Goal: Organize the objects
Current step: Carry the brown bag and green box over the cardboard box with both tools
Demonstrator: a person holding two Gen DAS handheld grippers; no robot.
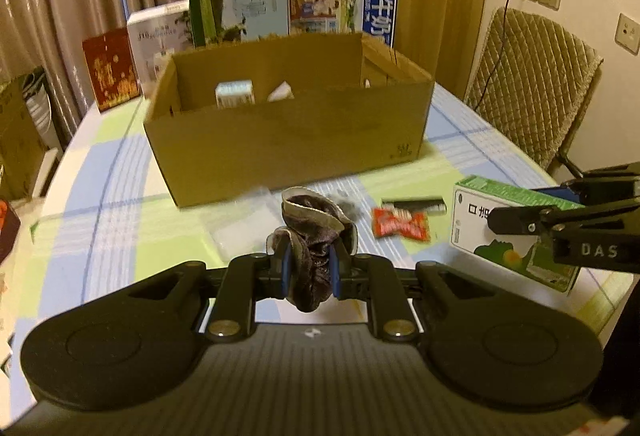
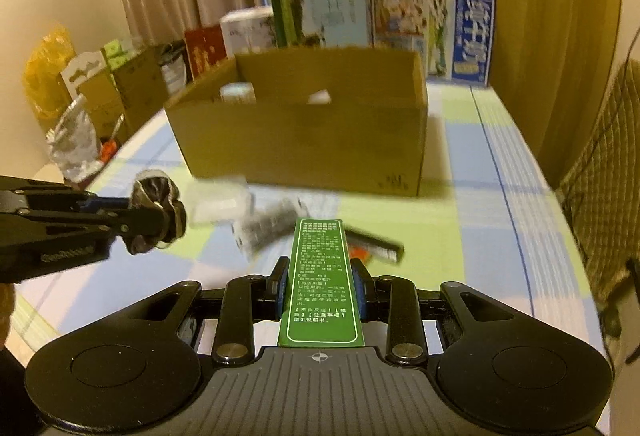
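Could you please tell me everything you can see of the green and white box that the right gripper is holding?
The green and white box is a slim carton, cardboard by the look of it. Its broad white face carries dark printed characters and a green silhouette design; its narrow green side carries white Chinese text inside a white outline. The right gripper is clamped across that narrow thickness, one pad on each broad face. It appears lifted clear of the checked tablecloth, pointing toward the open cardboard box.

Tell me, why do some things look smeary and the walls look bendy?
Left wrist view: the red snack packet and cardboard box are smeared by motion blur, while the scrunchie in the left gripper stays sharp. Right wrist view: the green box is crisp, the table clutter streaks; the fisheye lens bends the edges.
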